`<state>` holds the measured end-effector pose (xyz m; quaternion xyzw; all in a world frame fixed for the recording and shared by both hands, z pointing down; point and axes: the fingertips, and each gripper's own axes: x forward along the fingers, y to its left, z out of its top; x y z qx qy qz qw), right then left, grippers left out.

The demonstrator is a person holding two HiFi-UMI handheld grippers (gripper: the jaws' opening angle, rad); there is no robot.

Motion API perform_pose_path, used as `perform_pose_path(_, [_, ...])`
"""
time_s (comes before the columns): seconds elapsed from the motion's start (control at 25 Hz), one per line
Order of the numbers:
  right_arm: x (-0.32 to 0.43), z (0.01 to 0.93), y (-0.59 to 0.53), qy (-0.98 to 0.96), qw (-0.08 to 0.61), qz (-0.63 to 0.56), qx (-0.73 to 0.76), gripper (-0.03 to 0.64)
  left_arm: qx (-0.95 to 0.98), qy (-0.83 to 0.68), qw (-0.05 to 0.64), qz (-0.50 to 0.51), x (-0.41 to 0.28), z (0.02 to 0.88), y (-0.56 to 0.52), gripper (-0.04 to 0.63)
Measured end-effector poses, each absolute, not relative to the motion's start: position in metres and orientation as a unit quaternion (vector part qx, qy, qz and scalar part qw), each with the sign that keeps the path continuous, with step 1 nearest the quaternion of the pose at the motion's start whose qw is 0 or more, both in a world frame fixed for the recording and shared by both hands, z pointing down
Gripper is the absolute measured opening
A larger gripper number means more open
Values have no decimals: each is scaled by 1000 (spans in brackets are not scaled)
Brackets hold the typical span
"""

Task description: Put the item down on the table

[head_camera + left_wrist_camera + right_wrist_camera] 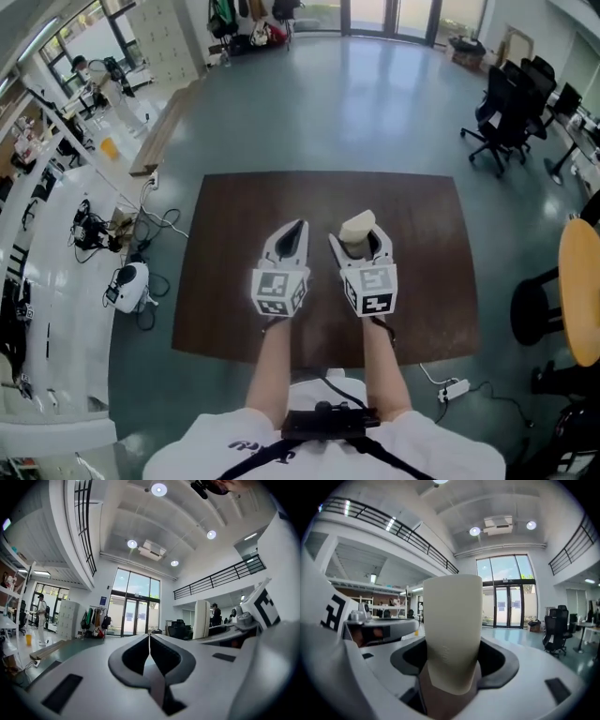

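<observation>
Cream cylinder (452, 620), pinched in the jaws of the right gripper (362, 246), is best lowered, I judge, until its end rests on the brown table (234, 216); only then should the jaws spread and draw straight back. It sits between the jaws, its far end poking past their tips, over the table's middle. Just left, the left gripper (292, 236) has its jaws pressed together on nothing.

Two white two-jaw grippers: left gripper (298, 227), right gripper (359, 240). One cream cylindrical item (357, 226), one dark brown rectangular table (225, 281), one white power strip (454, 387) on the floor, one round yellow tabletop (581, 291). Black office chairs (506, 117) bunched far right, at least three, exact count unclear.
</observation>
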<state>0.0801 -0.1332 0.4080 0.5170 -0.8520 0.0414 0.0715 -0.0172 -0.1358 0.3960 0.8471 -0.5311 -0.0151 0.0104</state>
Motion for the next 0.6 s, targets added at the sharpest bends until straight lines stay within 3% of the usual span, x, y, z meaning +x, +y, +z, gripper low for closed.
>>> perform_pose_path(0.16, [88, 447, -171, -834, 150, 43, 530, 298, 853, -522, 26, -10, -14, 419, -172, 14])
perform_pose_path(0.6, [90, 546, -244, -822, 271, 94, 491, 298, 858, -507, 75, 21, -16, 481, -238, 14])
